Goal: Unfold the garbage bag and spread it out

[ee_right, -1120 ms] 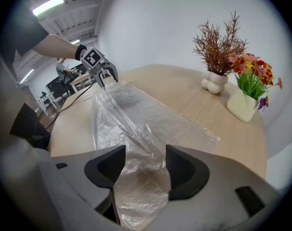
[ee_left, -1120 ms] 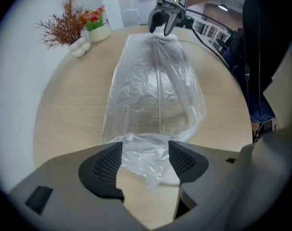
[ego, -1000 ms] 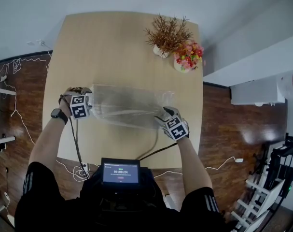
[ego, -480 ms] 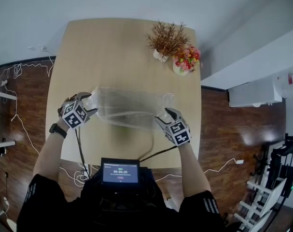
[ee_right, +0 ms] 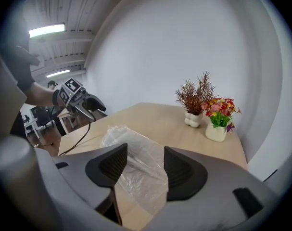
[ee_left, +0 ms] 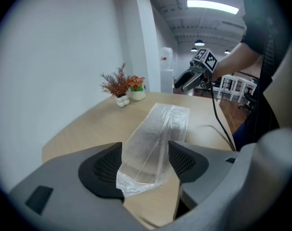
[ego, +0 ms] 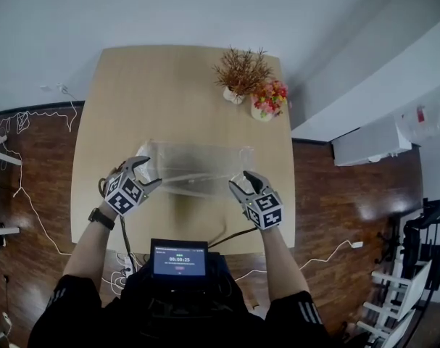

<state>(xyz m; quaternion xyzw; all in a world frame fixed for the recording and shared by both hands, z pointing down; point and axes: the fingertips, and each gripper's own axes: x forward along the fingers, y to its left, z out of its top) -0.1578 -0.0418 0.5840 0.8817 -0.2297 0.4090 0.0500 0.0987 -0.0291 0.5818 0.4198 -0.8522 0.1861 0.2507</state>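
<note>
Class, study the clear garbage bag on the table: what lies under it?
The light wooden table shows through the clear garbage bag; nothing else appears beneath it. Creases and glare blur parts of the plastic, so anything thin and flat there cannot be ruled out.

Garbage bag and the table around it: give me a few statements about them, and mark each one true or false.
1. The garbage bag is clear plastic. True.
2. The bag is crumpled into a ball. False: it is drawn out in a long strip.
3. A dried plant and a pot of flowers stand together at the far right corner of the table, apart from the bag. True.
4. The left tool has its jaws shut tight. False: they stand apart, and the bag shows between them.
5. A small lit screen sits just below the table's near edge in the head view. True.
</note>
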